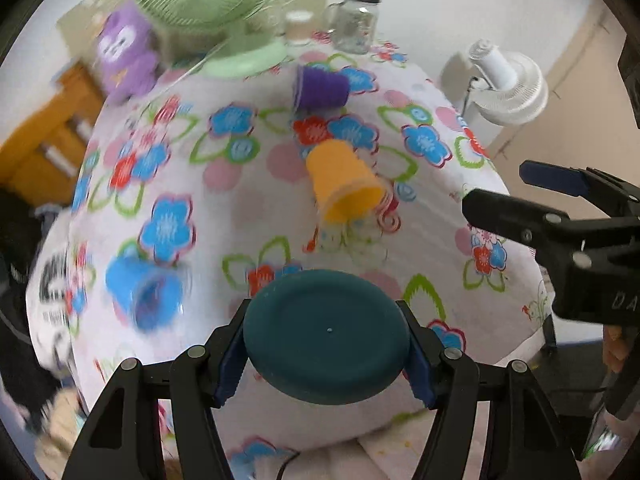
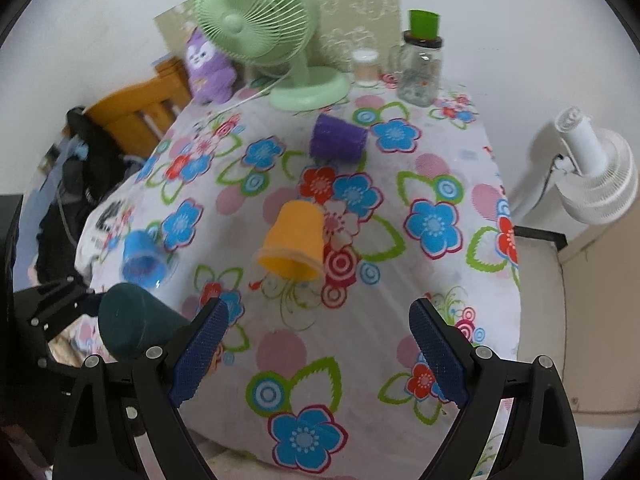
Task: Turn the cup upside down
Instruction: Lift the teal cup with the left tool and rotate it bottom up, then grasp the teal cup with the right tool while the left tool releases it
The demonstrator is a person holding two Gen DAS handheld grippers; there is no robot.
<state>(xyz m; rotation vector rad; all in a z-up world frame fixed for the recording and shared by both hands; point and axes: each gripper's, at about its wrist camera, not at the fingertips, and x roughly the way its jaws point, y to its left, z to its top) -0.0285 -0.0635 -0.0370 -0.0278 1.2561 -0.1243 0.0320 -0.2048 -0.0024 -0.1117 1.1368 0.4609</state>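
Note:
My left gripper (image 1: pixel 326 344) is shut on a dark teal cup (image 1: pixel 326 334), its flat base facing the camera, held above the table's near edge. The same cup (image 2: pixel 132 326) shows at lower left in the right wrist view, lying sideways in the left gripper. My right gripper (image 2: pixel 318 356) is open and empty above the flowered tablecloth (image 2: pixel 304 344); it also shows at the right of the left wrist view (image 1: pixel 496 192). An orange cup (image 2: pixel 292 240) lies on its side mid-table, mouth toward me. A blue cup (image 2: pixel 140 258) lies on its side at the left. A purple cup (image 2: pixel 338 140) lies on its side farther back.
A green desk fan (image 2: pixel 260 20), a purple plush toy (image 2: pixel 208 68), a small jar (image 2: pixel 365 66) and a glass jar with a green lid (image 2: pixel 420 68) stand along the table's back. A white fan (image 2: pixel 592 176) stands off the table's right; a wooden chair (image 2: pixel 136 114) at left.

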